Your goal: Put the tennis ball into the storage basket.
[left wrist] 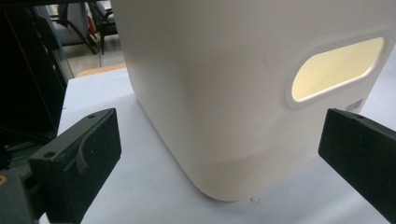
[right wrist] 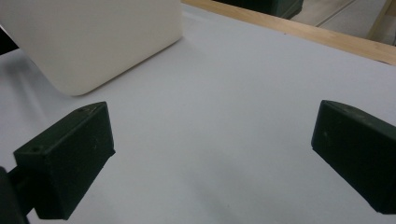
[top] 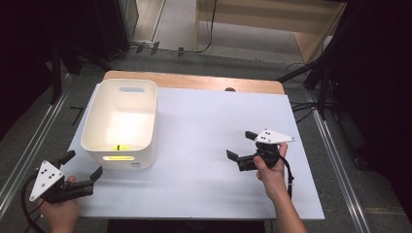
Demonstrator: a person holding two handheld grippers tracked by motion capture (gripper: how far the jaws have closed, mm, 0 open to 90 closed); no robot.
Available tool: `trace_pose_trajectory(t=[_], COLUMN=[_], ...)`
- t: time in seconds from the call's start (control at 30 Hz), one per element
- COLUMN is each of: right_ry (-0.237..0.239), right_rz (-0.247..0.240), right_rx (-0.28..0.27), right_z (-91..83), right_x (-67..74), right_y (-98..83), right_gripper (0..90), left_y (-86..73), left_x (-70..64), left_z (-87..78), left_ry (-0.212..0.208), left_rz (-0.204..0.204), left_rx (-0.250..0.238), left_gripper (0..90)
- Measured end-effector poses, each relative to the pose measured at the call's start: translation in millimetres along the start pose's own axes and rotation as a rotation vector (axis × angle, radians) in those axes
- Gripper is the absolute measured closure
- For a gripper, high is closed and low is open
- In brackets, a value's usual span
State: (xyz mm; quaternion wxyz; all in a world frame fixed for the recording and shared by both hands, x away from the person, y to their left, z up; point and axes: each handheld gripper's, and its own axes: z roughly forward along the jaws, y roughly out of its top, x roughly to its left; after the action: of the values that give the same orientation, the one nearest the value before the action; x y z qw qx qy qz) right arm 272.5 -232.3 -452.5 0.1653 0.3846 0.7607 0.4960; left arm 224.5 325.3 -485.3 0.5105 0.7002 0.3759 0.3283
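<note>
A white plastic bin point(top: 121, 104) stands on the left part of the white table top point(top: 209, 145). Something small and yellow point(top: 120, 147) lies inside, against the near wall; what it is I cannot tell. My left gripper point(top: 86, 163) is open at the table's near left corner, just short of the bin's near corner. In the left gripper view the bin wall point(left wrist: 210, 93) and its handle slot point(left wrist: 336, 70) are close ahead of the open left gripper point(left wrist: 219, 128). My right gripper point(top: 239, 143) is open over bare table, pointing left. The right gripper point(right wrist: 215, 126) holds nothing.
A wooden strip point(top: 194, 81) runs along the table's far edge. Metal rails and dark stands flank the table on the floor. The bin's corner point(right wrist: 93, 42) is at the upper left of the right gripper view, well ahead of the jaws.
</note>
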Motion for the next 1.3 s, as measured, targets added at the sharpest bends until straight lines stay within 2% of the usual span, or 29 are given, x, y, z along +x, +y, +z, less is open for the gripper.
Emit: trace_pose_trajectory(t=[0.73, 1.07, 1.3], right_ry=[-0.064, -0.099, -0.12], right_rz=[0.038, 0.081, 0.093], right_rx=[-0.02, -0.021, -0.021], right_z=[-28.6, -45.7, -55.7], right_x=[-21.3, -30.5, -36.2], right_y=[-31.1, -48.9, -61.2], right_gripper=[0.0, 0.0, 0.0], left_y=[-0.1, -0.2, -0.2], left_x=[0.2, 0.2, -0.1], left_z=[0.1, 0.2, 0.3], left_ry=[-0.001, -0.001, 0.0], left_rz=[0.0, 0.0, -0.001], left_rx=[-0.005, -0.006, -0.005], left_gripper=[0.0, 0.0, 0.0])
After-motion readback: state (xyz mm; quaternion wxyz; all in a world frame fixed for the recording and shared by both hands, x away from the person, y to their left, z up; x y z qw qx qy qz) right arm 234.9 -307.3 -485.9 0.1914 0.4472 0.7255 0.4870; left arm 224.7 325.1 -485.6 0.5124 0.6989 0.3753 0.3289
